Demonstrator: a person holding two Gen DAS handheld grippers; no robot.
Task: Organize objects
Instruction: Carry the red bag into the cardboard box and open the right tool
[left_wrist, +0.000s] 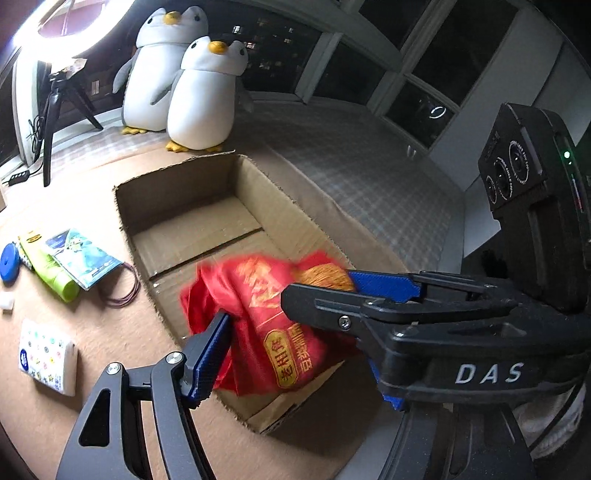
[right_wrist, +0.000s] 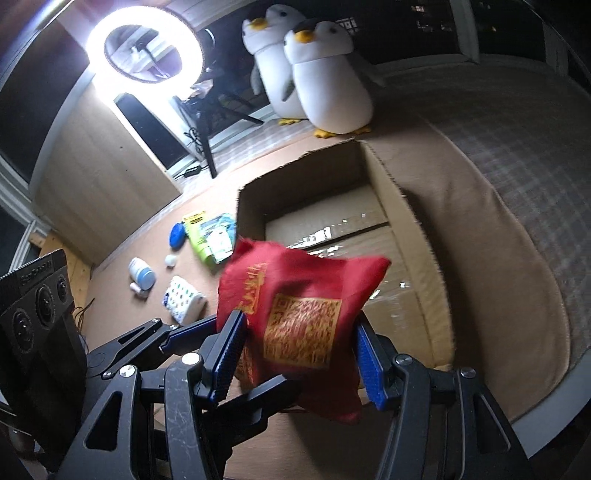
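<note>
A red cloth bag with gold print (left_wrist: 266, 314) hangs over the near end of an open cardboard box (left_wrist: 184, 184). Both grippers meet on it. My right gripper (right_wrist: 299, 354) is shut on the red bag (right_wrist: 299, 314), a blue pad on each side. In the left wrist view the right gripper (left_wrist: 325, 291) crosses from the right. My left gripper (left_wrist: 295, 350) has one blue finger (left_wrist: 207, 354) against the bag's left side; its other finger is hidden behind the right gripper. The box (right_wrist: 406, 206) is otherwise empty.
Left of the box lie a green tube (left_wrist: 48, 266), a blue-green packet (left_wrist: 85, 258), a blue disc (left_wrist: 9, 260), hair bands (left_wrist: 125, 288) and a tissue pack (left_wrist: 48, 358). A white bottle (right_wrist: 142, 273) lies further left. Two plush penguins (left_wrist: 199, 92) and a ring light (right_wrist: 147, 48) stand behind.
</note>
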